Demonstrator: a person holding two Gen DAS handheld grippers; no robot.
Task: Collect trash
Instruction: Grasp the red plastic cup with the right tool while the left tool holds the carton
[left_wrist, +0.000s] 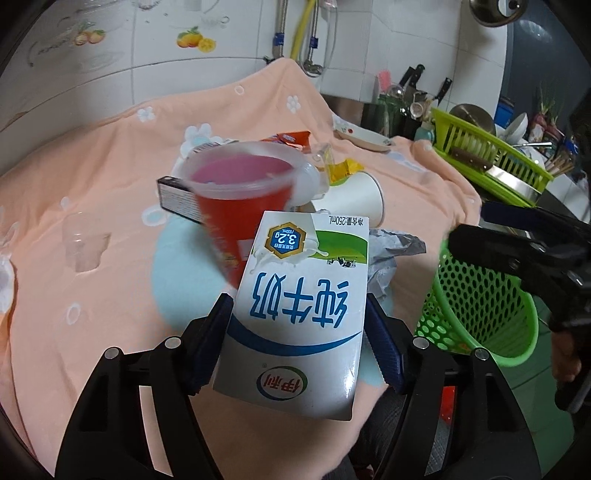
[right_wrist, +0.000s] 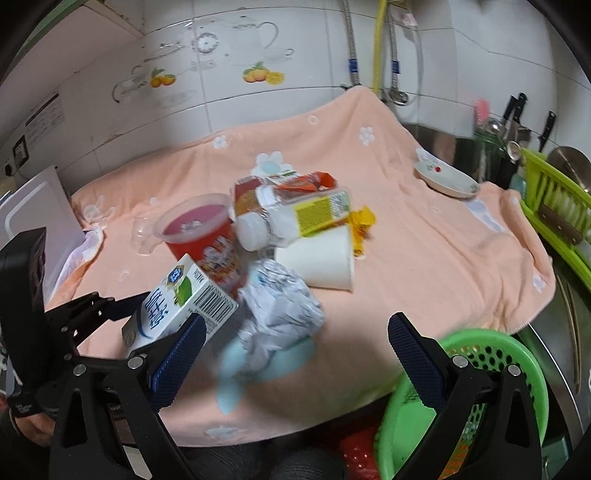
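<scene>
A white rectangular milk carton (left_wrist: 299, 314) bears blue characters, beside a perforated green plastic basket (left_wrist: 476, 302) on a peach flower-patterned cloth (right_wrist: 406, 258).

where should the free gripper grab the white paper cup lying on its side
Take the white paper cup across its curved wall near the middle, coming from above. It lies on its side on the peach towel, mouth to the right, so the rim is awkward. The right gripper is open.

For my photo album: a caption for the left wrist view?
Left gripper holding a milk carton above the trash pile.
</scene>
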